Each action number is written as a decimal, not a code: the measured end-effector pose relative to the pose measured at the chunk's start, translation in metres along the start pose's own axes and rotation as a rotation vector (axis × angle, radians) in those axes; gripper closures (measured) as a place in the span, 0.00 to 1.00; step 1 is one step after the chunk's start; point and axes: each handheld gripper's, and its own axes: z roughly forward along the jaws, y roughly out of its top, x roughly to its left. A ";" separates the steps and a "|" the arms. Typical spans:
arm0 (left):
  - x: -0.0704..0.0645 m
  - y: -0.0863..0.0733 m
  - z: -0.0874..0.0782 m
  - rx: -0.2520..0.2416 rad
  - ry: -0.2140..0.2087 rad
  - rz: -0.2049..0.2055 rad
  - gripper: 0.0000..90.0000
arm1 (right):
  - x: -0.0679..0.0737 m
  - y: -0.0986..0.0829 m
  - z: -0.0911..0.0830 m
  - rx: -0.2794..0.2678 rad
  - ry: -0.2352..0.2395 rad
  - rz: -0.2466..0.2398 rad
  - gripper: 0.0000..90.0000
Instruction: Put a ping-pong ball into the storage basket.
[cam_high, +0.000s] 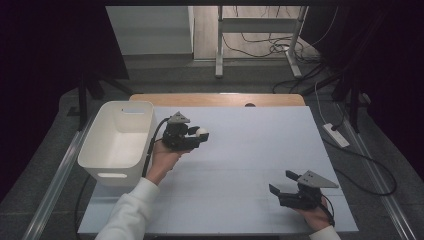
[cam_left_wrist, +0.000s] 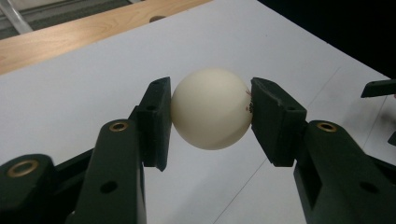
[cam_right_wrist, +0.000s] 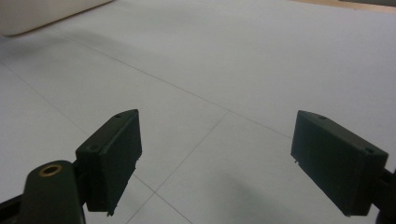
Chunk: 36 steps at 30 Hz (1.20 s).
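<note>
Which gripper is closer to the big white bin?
Left. The left gripper is right beside the white bin, just off its right wall, holding a white ball. The right gripper is far across the table, near its front right corner, jaws open.

1. Ball: smooth, matt, cream-white, plastic-looking, with a small red printed mark.
2. Left gripper: matt black plastic jaws with brass-coloured metal inserts.
3. Table: smooth, matt white sheet over a bare wood edge.
4. Bin: smooth white plastic, slightly glossy.
5. Sleeve: soft white cloth.
</note>
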 end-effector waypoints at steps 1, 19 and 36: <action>-0.001 0.001 -0.001 -0.004 0.000 -0.001 0.57 | 0.000 0.000 0.000 0.000 0.000 0.001 0.18; -0.009 0.006 -0.016 -0.051 -0.011 0.024 0.57 | 0.000 0.000 0.000 0.000 0.001 -0.002 0.18; -0.009 0.010 -0.030 -0.100 -0.002 0.025 0.57 | 0.000 0.000 0.000 0.002 0.000 -0.003 0.18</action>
